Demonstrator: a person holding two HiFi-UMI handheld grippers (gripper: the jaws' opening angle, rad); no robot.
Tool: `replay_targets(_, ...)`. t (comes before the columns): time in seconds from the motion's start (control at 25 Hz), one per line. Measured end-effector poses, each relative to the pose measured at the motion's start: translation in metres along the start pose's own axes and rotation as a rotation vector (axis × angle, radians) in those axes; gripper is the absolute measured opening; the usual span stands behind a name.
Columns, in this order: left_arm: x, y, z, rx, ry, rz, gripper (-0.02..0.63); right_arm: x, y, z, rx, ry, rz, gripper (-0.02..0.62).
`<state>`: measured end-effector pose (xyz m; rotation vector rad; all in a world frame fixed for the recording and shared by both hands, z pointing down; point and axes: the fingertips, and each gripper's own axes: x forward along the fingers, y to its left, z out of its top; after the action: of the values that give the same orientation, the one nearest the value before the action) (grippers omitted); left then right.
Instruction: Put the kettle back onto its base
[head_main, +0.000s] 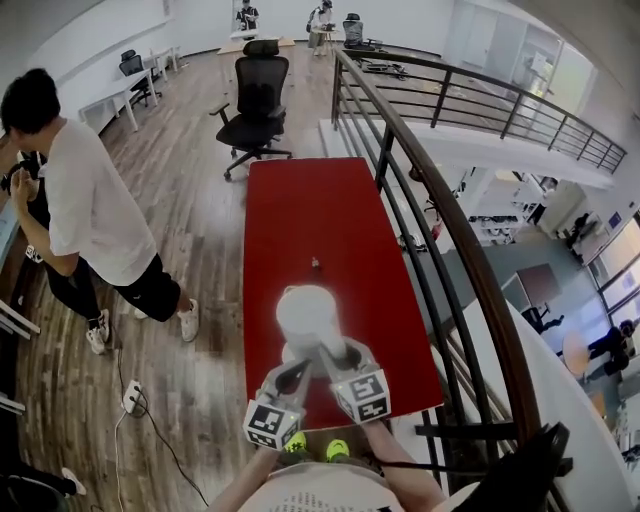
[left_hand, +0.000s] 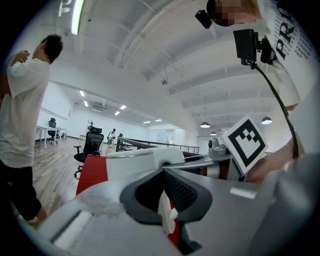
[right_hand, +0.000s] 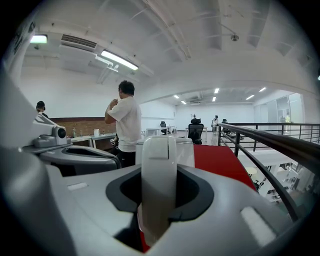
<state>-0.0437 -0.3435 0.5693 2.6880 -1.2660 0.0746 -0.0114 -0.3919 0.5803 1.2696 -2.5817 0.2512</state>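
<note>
The white handle is clamped upright between the jaws of the right gripper. A white sliver is pinched by the left gripper (jaws nearly together). The kettle is held just ahead of both, above the near end of the red table.

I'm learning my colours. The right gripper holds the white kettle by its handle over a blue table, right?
No, the table is red, not blue; the head view shows it. The right gripper does hold the white kettle by its handle over it.
</note>
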Motion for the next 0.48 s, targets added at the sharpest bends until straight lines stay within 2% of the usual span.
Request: replay_targets(0.48, -0.018, 0.045, -0.007, 0.0, 0.019, 0.052, -0.008, 0.038, 0.023, -0.003, 0.013, 0.003, 0.033, 0.118)
